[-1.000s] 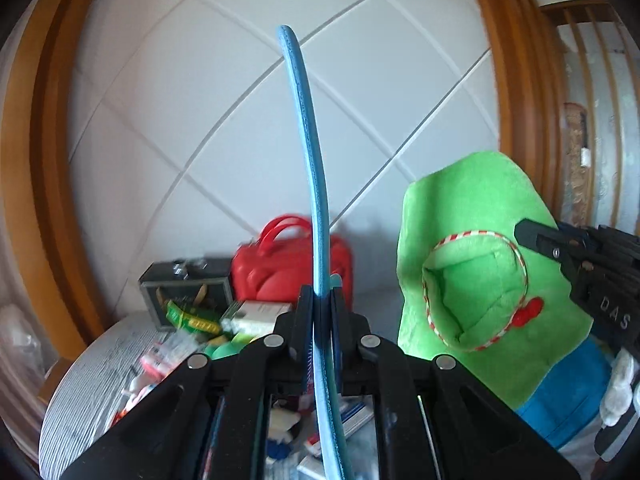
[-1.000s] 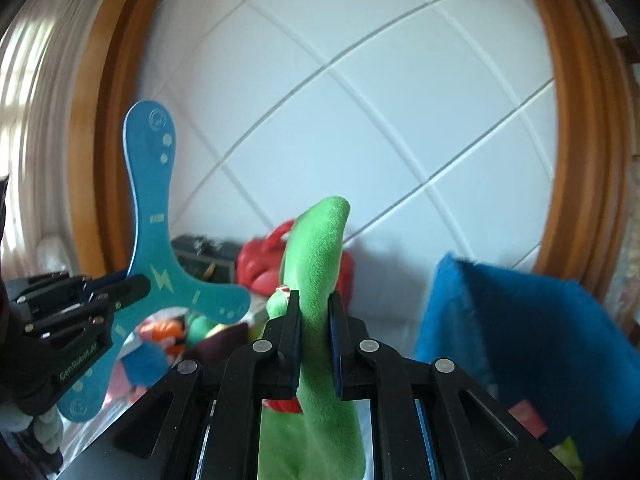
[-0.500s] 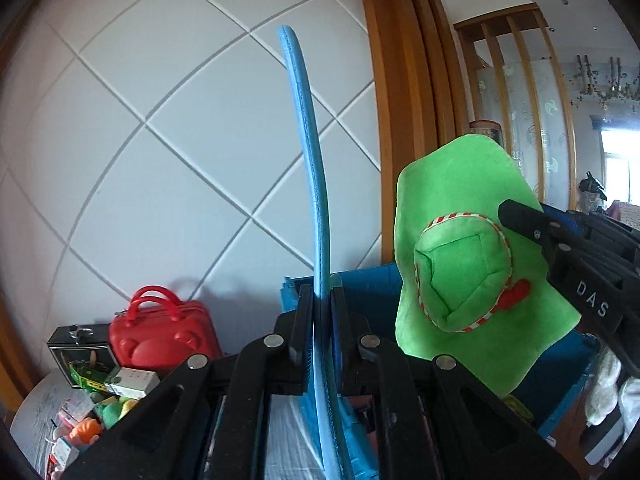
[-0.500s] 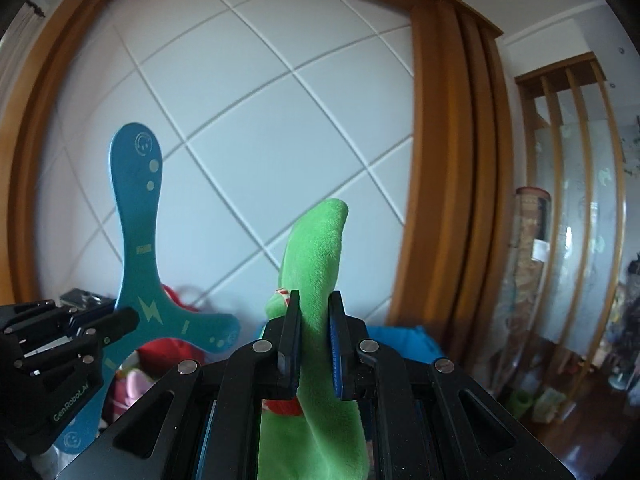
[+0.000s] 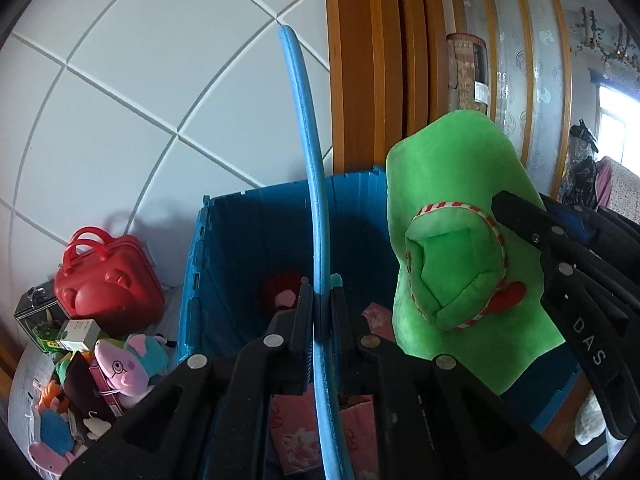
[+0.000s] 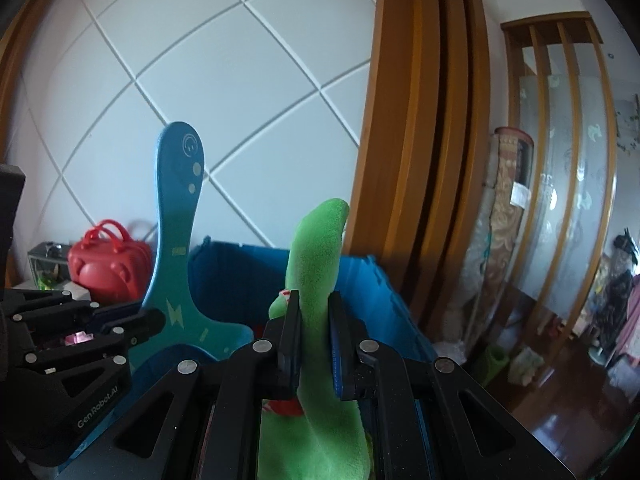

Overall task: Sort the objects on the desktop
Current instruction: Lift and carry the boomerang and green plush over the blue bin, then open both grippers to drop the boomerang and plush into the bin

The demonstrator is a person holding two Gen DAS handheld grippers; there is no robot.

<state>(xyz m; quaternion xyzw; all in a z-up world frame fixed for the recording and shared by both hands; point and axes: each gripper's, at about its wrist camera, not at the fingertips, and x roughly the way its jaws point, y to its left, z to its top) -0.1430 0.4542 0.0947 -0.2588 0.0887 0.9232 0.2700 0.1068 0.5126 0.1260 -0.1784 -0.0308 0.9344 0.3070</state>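
Note:
My left gripper [image 5: 322,300] is shut on a blue boomerang [image 5: 308,168], seen edge-on and held upright above a blue bin [image 5: 224,240]. In the right wrist view the boomerang [image 6: 176,216] shows flat, with the left gripper [image 6: 148,322] clamped on its lower arm. My right gripper [image 6: 312,312] is shut on a green plush hat [image 6: 320,256]. In the left wrist view the hat [image 5: 460,256] hangs to the right, over the bin, with a red-and-white band.
The bin [image 6: 360,280] holds pink bags [image 5: 296,424] and a red plush [image 5: 280,292]. A red case [image 5: 104,280], a pink pig plush [image 5: 128,364] and several small toys lie on the table to the left. A wooden door frame [image 5: 372,60] stands behind.
Both grippers have swung to the right with their objects, from over the cluttered table to above the open blue bin. The grips have not changed.

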